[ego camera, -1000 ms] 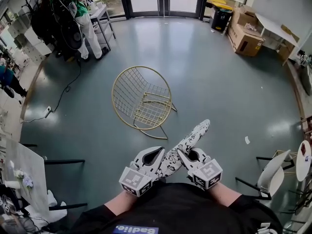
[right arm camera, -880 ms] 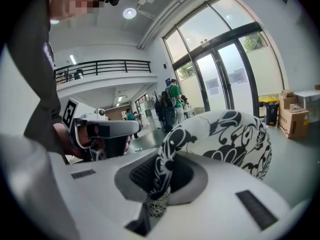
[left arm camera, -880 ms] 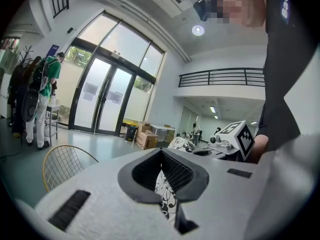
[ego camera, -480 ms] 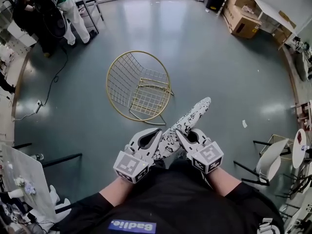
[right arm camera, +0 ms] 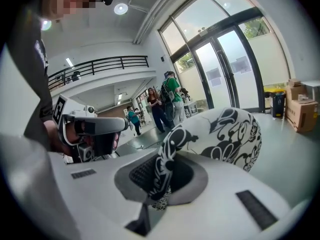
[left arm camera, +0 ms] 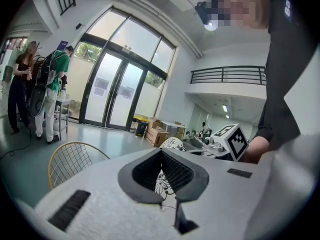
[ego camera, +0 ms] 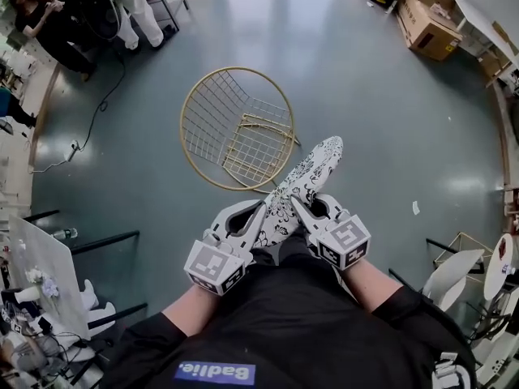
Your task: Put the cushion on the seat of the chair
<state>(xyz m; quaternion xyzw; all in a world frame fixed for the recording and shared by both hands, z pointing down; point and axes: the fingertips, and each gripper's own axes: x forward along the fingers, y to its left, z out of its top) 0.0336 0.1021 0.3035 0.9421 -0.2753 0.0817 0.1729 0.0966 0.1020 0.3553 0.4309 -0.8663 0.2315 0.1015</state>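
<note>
At the lower centre of the head view, I am holding the cushion [ego camera: 306,177] with both grippers in front of my body. The left gripper [ego camera: 258,213] is gripping the near edge of the cushion from the left of the frame. In the left gripper view its jaws are closed together on a fold of the patterned fabric. The right gripper [ego camera: 298,205] is gripping the same near edge from the right. In the right gripper view its jaws are clamped on the fabric, and the rounded body of the cushion is bulging beyond them toward the upper right of that frame. The two grippers are sitting just beside each other, with the cushion edge between them.

The cushion is white with a black floral pattern. It is extending from the jaws toward the centre of the head view, clear of the floor [ego camera: 381,112]. Its far end is overlapping the lower right rim of the chair [ego camera: 203,104] in the picture; I cannot tell whether the two are touching.

The chair, a gold wire-mesh type with a round back, is standing on the grey floor in the upper centre. The cushion is not yet lying on its seat [ego camera: 255,148].

Two people [ego camera: 32,23] are standing at the upper left. Cardboard boxes [ego camera: 430,27] are sitting at the upper right.
</note>
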